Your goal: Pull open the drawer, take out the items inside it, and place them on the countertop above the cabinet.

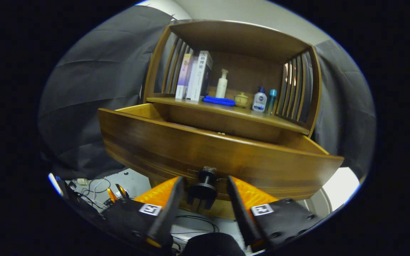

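The wooden drawer (155, 142) of the cabinet stands pulled out toward me, its wide front panel filling the space just beyond the fingers. Its black knob (203, 190) sits between my two fingers. My gripper (205, 179) is open, with a small gap showing between each finger and the knob. From this low angle the drawer's front hides whatever lies inside it. Above the drawer runs the countertop (283, 122) of the cabinet.
On the countertop stand upright books (195, 75), a white pump bottle (221, 84), a blue item (219, 101), a small lidded pot (241, 99) and two bottles (263, 100). Slatted side walls and a roof enclose that shelf. Cables (96, 192) lie on the floor below.
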Demonstrator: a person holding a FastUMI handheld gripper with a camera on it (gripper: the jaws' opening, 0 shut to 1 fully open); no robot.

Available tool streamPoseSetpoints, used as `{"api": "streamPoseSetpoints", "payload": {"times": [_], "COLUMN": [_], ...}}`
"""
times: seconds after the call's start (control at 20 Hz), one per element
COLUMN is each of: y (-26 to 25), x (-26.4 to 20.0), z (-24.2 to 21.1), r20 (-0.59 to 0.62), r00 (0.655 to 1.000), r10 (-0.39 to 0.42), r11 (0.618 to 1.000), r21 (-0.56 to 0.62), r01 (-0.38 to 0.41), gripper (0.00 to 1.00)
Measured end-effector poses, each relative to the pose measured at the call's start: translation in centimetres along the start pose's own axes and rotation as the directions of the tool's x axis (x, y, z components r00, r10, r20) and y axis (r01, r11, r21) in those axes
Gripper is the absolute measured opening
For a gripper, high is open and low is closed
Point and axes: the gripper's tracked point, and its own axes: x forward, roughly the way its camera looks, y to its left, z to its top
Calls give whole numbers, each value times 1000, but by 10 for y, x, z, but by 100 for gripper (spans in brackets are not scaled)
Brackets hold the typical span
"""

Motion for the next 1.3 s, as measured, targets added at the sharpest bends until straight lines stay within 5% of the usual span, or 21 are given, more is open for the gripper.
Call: {"api": "streamPoseSetpoints", "payload": {"times": [0.05, 0.4, 0.7, 1.0, 1.3], "y": [-2, -13, -20, -33, -27], "x": [-4, -4, 35, 85, 128], "z": [6, 86, 137, 133, 110], "r20": [14, 84, 27, -143, -312], "r00": [1000, 996, 996, 985, 938], "r10": [-7, 23, 84, 96, 154], "r11": [1000, 1000, 996, 995, 987], "r21": [-6, -20, 2, -25, 84], "r01": [7, -21, -84, -101, -134], "gripper": [100, 98, 97, 98, 97]}}
